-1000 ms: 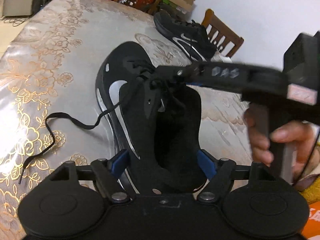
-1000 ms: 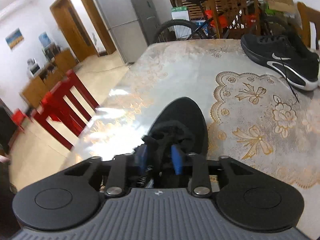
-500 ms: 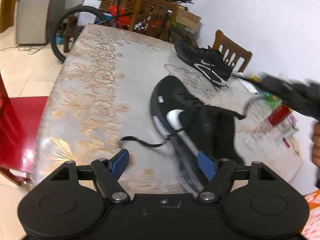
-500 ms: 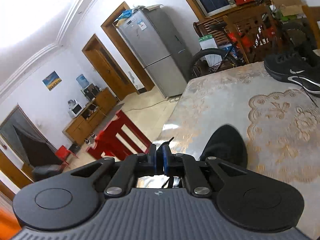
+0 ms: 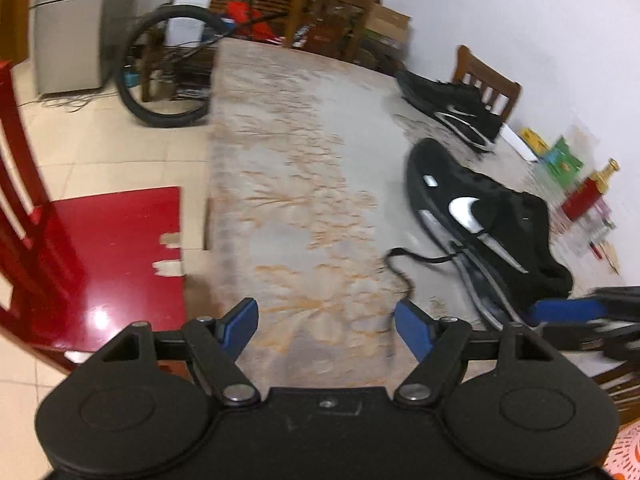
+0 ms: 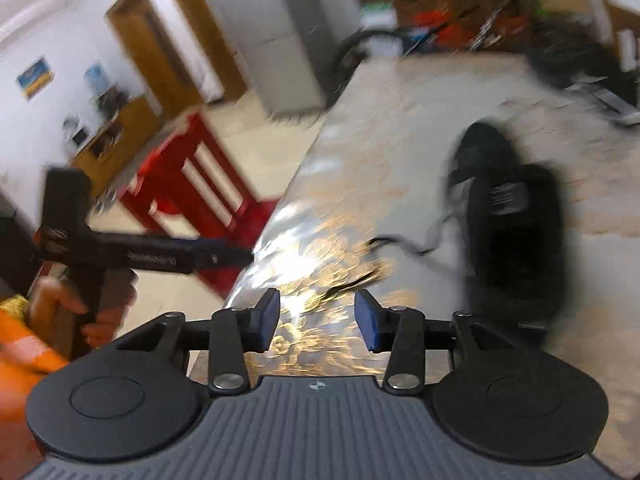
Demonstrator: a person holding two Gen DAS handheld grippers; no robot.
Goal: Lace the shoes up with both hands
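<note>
Left wrist view: the left gripper hangs over the patterned bench with jaws spread and nothing between them; the shoe lies on its side to the right, its lace trailing loose onto the bench; a second shoe sits farther back near a chair. Right wrist view, blurred: the right gripper has its jaws opening, with nothing between them; the shoe lies ahead to the right, the lace beside it; a hand holds the left gripper off the bench's left edge.
</note>
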